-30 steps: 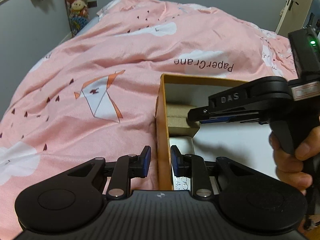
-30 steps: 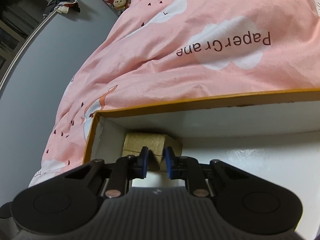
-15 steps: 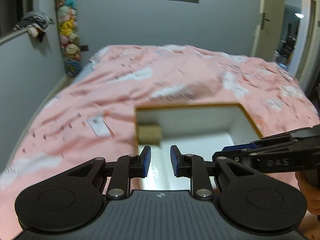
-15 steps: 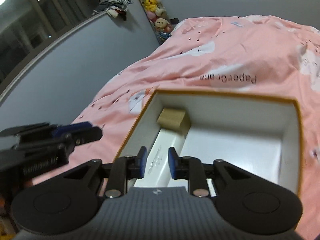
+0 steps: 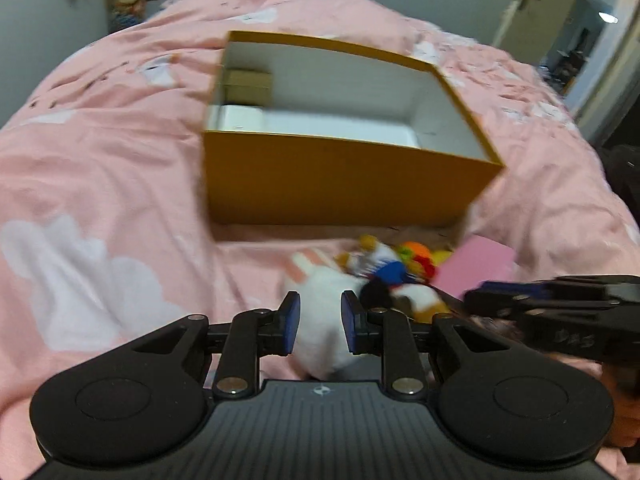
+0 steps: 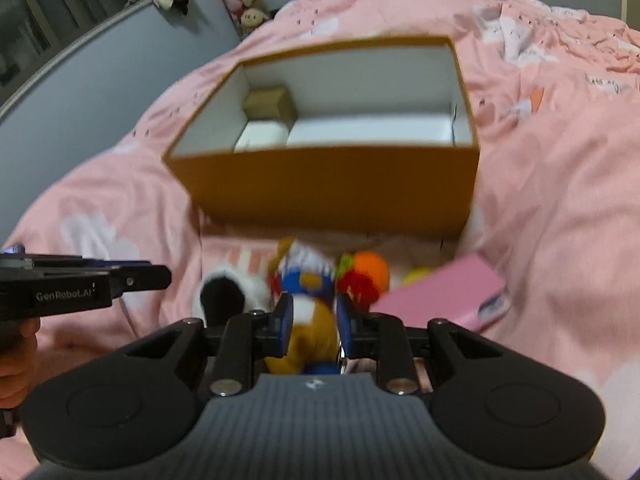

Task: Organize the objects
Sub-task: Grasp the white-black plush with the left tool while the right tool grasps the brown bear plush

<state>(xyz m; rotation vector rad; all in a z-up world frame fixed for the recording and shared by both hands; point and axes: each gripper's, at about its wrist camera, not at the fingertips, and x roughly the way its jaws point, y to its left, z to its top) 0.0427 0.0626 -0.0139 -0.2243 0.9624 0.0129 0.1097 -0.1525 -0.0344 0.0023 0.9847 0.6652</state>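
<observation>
An open orange box (image 5: 340,176) with white inside lies on the pink bed; it also shows in the right wrist view (image 6: 332,188). Inside are a small brown carton (image 5: 248,86) and a white box (image 5: 240,117). A pile of plush toys (image 5: 380,276) lies on the bed in front of the box, with a white plush (image 5: 324,312) nearest. My left gripper (image 5: 316,322) is open and empty above the white plush. My right gripper (image 6: 314,322) is open above a brown and blue plush (image 6: 312,320), not holding it.
A pink flat case (image 6: 444,292) lies right of the toys. An orange and red plush (image 6: 364,276) lies beside it. The pink quilt (image 5: 100,184) covers the bed. A grey wall stands at the left, a door (image 5: 528,0) at the far right.
Both grippers have pulled back out of the box and now hover over the toy pile in front of it. Both stay open and empty.
</observation>
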